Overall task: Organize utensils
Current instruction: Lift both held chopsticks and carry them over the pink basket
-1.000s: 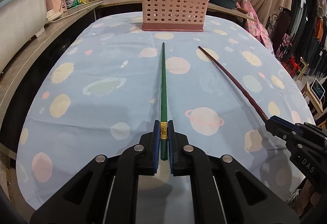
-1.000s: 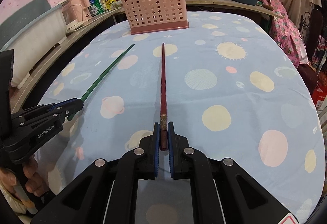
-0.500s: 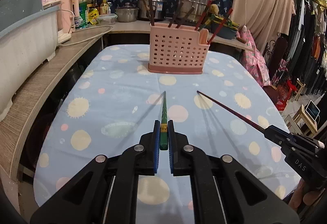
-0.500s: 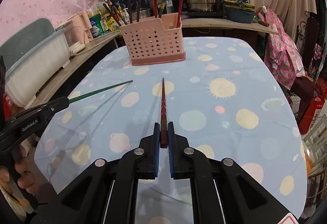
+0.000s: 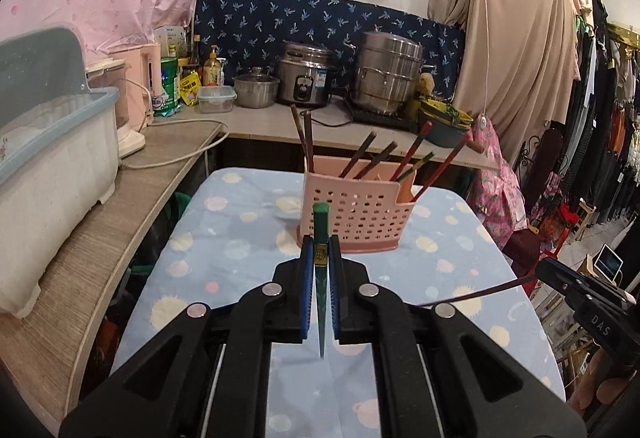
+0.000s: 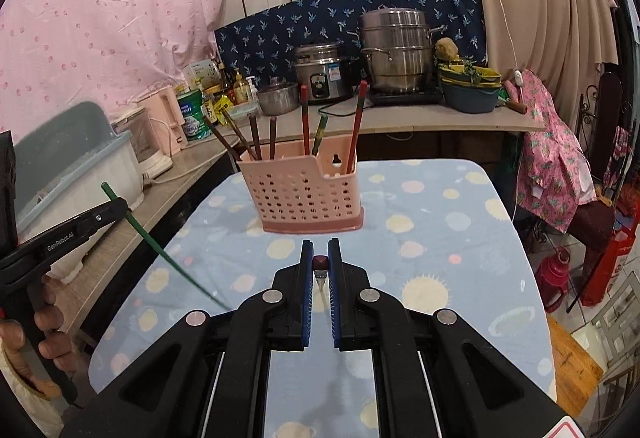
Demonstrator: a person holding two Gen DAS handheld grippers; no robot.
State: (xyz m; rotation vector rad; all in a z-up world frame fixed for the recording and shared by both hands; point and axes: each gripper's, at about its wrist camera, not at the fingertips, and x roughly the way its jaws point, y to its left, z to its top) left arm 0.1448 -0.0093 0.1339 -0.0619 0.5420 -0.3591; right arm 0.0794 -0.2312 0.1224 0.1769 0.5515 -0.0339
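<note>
Your left gripper is closed on a green chopstick, which stands upright with its thick end up and its thin tip pointing down above the table. Your right gripper grips a dark red chopstick in the same way, the thick end toward the camera. Both are in the air, near the pink utensil basket, which stands on the planet-print tablecloth with several chopsticks inside.
</note>
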